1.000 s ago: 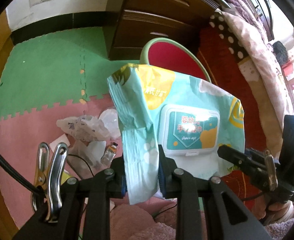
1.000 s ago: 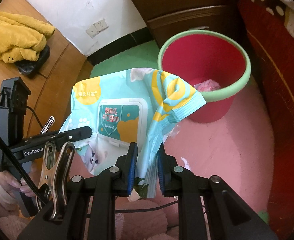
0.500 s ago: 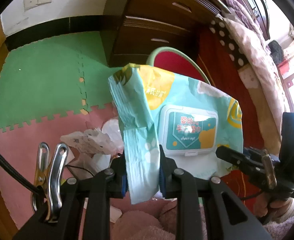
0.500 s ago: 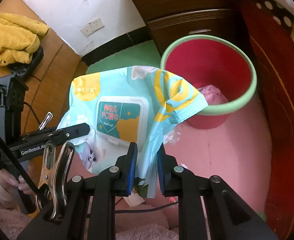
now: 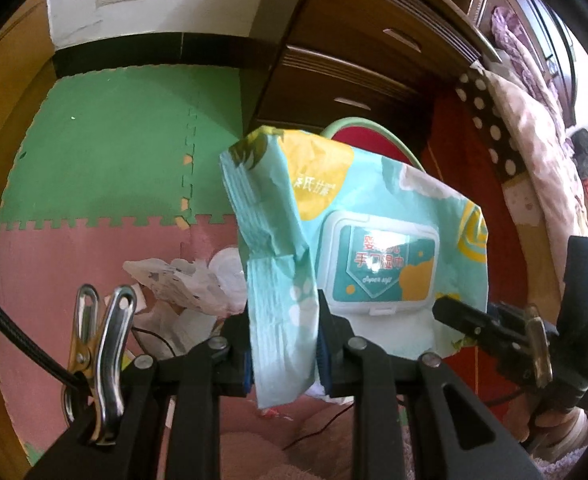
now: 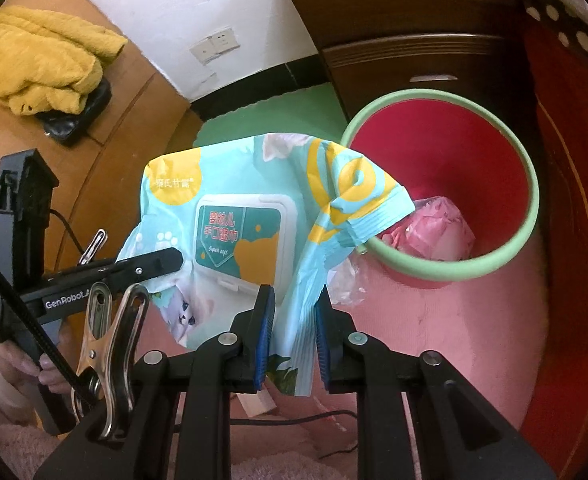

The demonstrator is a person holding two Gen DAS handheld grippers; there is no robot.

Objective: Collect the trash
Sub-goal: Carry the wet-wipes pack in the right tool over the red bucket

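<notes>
**Wet-wipe pack held by both tongs beside the bin**

Left tongs (image 5: 284,340): clamped on the left end flap of the teal-and-yellow wipe pack (image 5: 378,248). Right tongs (image 6: 292,332): clamped on the opposite end flap of the same pack, stretched between the two and held clear of the floor. White flip lid facing up. Far right corner of the pack overlapping the green rim of the red bin (image 6: 532,184); pink crumpled waste (image 6: 438,232) lying inside. Bin standing on the pink foam mat (image 6: 454,320) in front of the dark wooden drawers (image 6: 414,52). Loose white plastic wrappers (image 5: 182,284) on the mat below the pack, left of the left tongs.
</notes>
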